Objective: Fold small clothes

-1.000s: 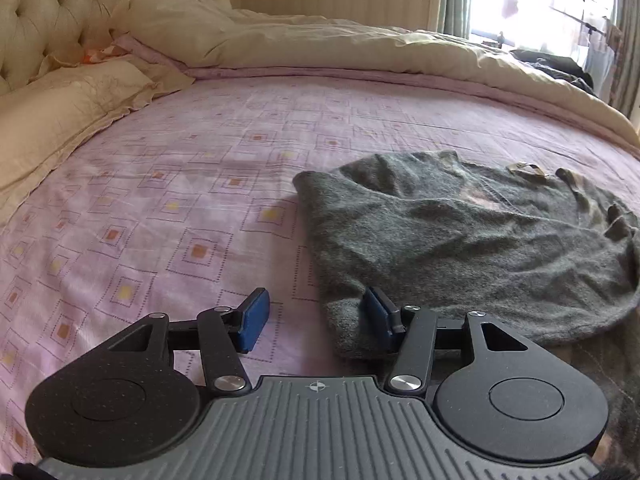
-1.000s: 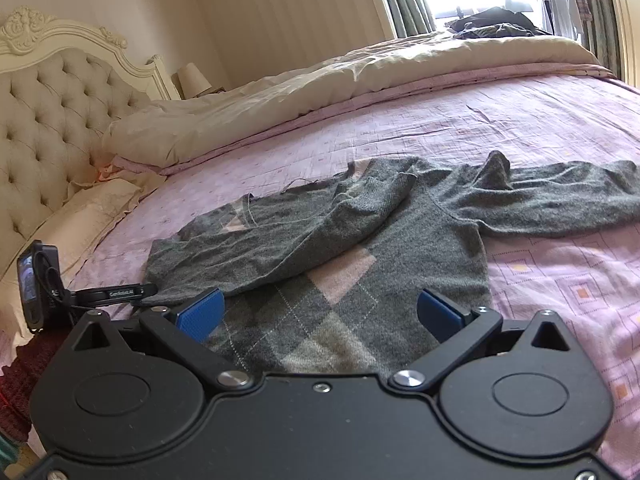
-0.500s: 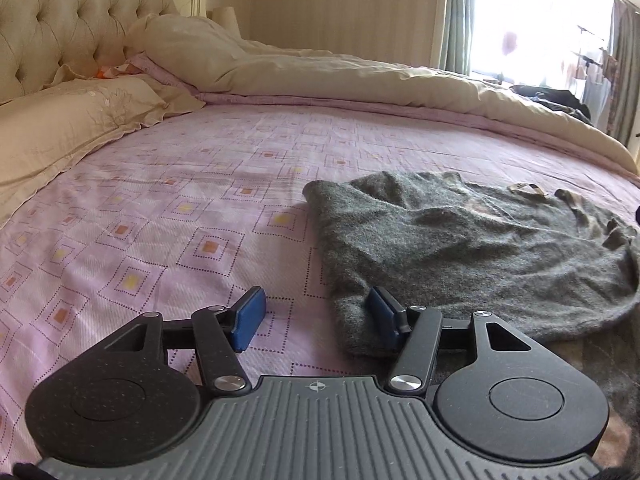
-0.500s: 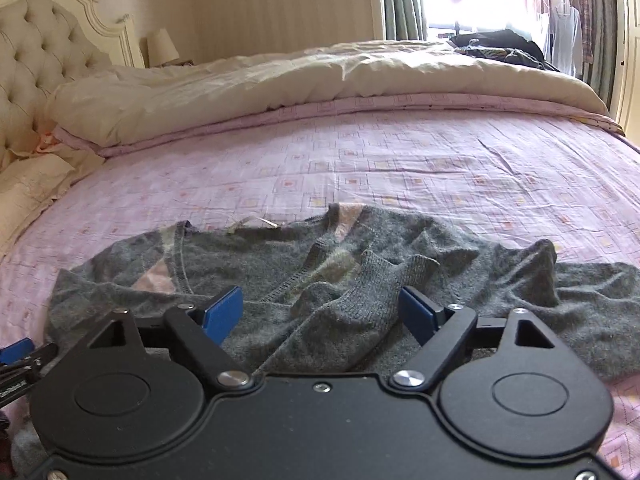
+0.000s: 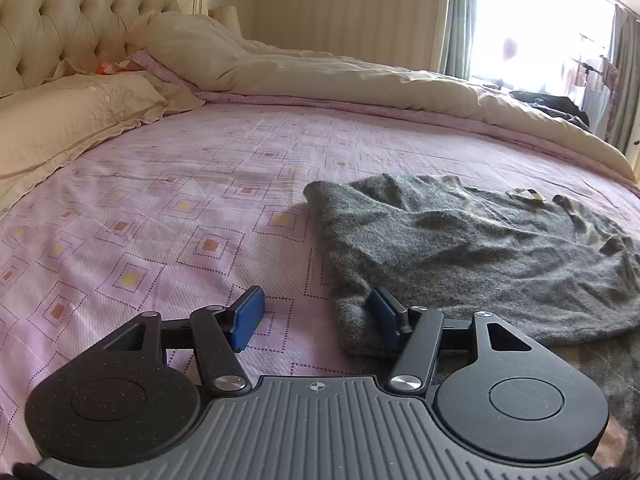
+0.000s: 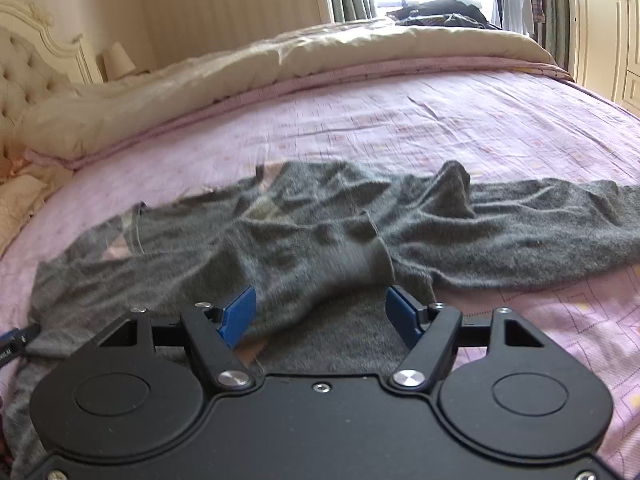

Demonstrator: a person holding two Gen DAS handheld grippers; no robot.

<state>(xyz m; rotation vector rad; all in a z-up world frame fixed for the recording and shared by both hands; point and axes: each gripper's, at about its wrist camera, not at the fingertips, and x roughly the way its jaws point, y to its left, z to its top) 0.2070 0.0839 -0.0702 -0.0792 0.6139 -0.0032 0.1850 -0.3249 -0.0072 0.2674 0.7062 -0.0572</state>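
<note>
Sweater: a grey knit sweater (image 6: 328,240) lies spread on the bed, partly rumpled, with a pale diamond pattern showing near the neckline.
Bed: pink patterned sheet (image 5: 168,216) under the sweater; a cream duvet (image 5: 360,84) is bunched along the far side, a pillow (image 5: 68,116) lies by the tufted headboard (image 5: 72,12).
Sleeves: one sleeve (image 6: 560,224) stretches out flat to the right in the right wrist view; the other sleeve is folded across the body, its cuff (image 6: 360,264) lying just ahead of the right tongs.
Left tongs: the left tongs (image 5: 316,314) are spread about halfway, low over the bed at the sweater's near left edge. Its right pad (image 5: 382,312) touches the knit edge; its left pad (image 5: 248,312) is over bare sheet. The pads do not pinch the cloth. The jaws have just been opening slightly, with only the sweater's edge between them.
Right tongs: the right tongs (image 6: 320,312) are spread wide over the sweater's body, the folded sleeve's cuff end between the pads. The jaws have just been closing, yet a gap shows beside the right pad (image 6: 402,312), so no grip is seen.
Blur: the sweater looks smeared in the right wrist view.
Background: dark clothes (image 6: 440,14) lie heaped by the bright window.
</note>
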